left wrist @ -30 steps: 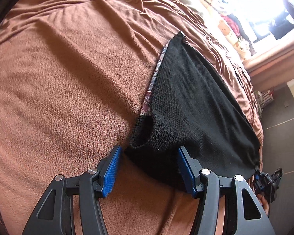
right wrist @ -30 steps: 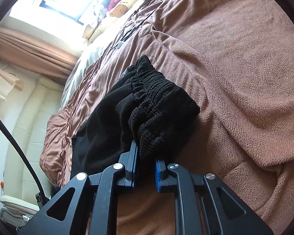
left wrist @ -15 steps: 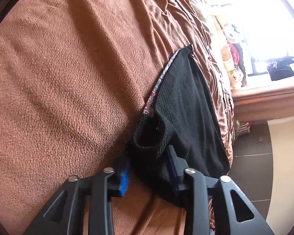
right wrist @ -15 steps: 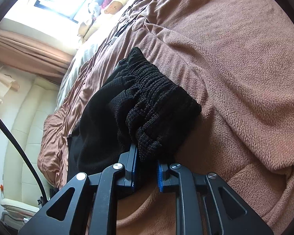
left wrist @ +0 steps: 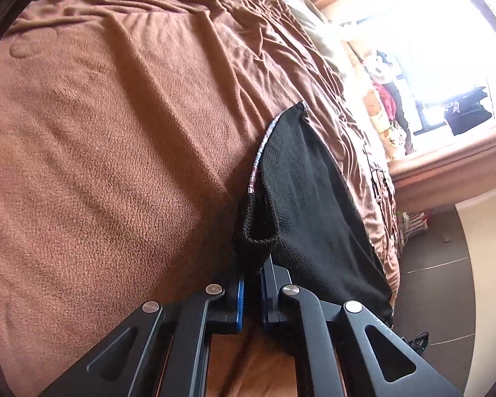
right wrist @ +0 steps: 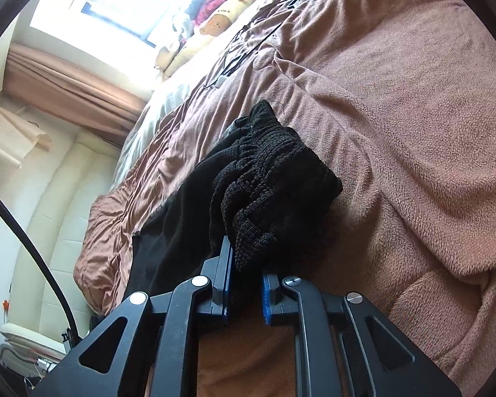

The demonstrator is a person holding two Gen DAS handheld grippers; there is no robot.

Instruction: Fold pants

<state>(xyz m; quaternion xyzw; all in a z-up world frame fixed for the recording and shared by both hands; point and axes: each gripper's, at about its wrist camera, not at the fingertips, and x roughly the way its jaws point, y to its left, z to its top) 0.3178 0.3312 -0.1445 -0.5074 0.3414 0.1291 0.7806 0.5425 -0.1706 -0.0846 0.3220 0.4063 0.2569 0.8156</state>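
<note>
Black pants pinched in left claw, seemingly also right claw.

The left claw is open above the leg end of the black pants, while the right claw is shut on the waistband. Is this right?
Not quite: the left wrist view shows the left claw shut on the leg end of the black pants. The right claw is shut on the waistband.
</note>
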